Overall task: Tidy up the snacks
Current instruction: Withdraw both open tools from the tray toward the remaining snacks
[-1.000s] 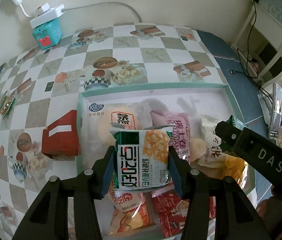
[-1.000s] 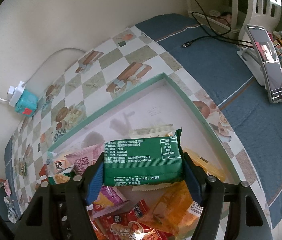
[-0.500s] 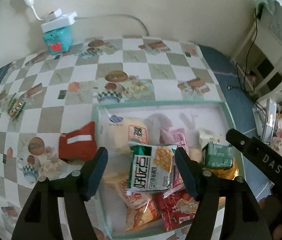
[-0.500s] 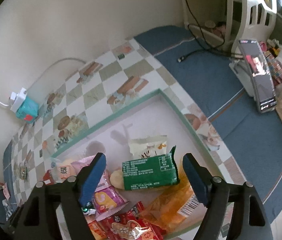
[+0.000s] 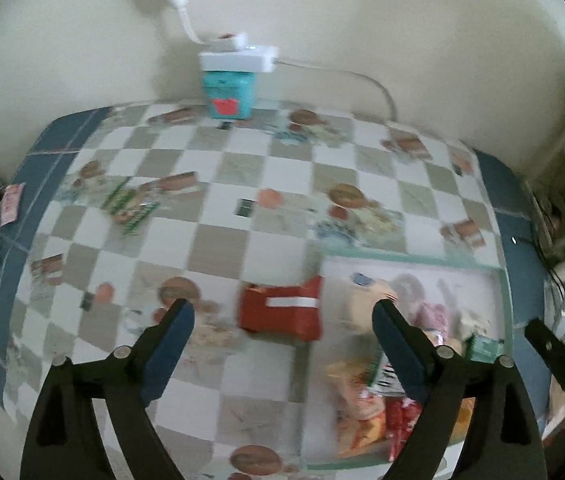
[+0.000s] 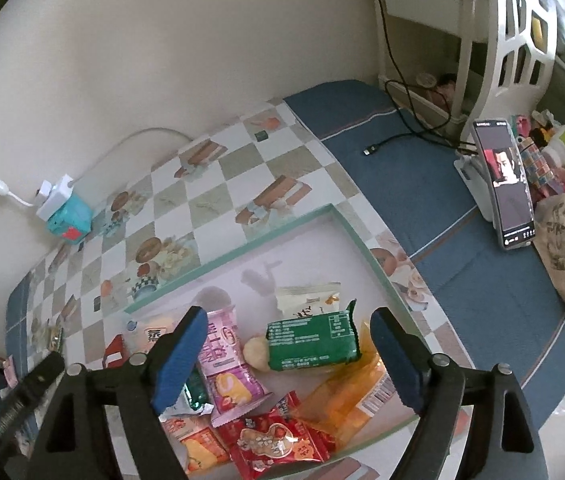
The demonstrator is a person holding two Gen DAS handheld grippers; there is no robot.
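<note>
A shallow white tray with a green rim (image 6: 242, 249) holds several snack packets. A green packet (image 6: 312, 339) lies in it, with a pink packet (image 6: 224, 354) and red packets (image 6: 270, 446) beside it. My right gripper (image 6: 288, 354) is open and empty above the tray. My left gripper (image 5: 282, 340) is open and empty, above a red packet (image 5: 280, 314) that lies on the tablecloth just left of the tray (image 5: 410, 258). A small green packet (image 5: 132, 210) lies far left on the cloth.
A teal box with a white power strip (image 5: 228, 84) stands at the wall. A phone on a stand (image 6: 502, 184) and clutter sit at the right on the blue cloth. A black cable (image 6: 398, 140) lies there too.
Both grippers let go of their green packets into the tray, opened and pulled back. The left gripper swung left, from over the tray to over the red packet.
</note>
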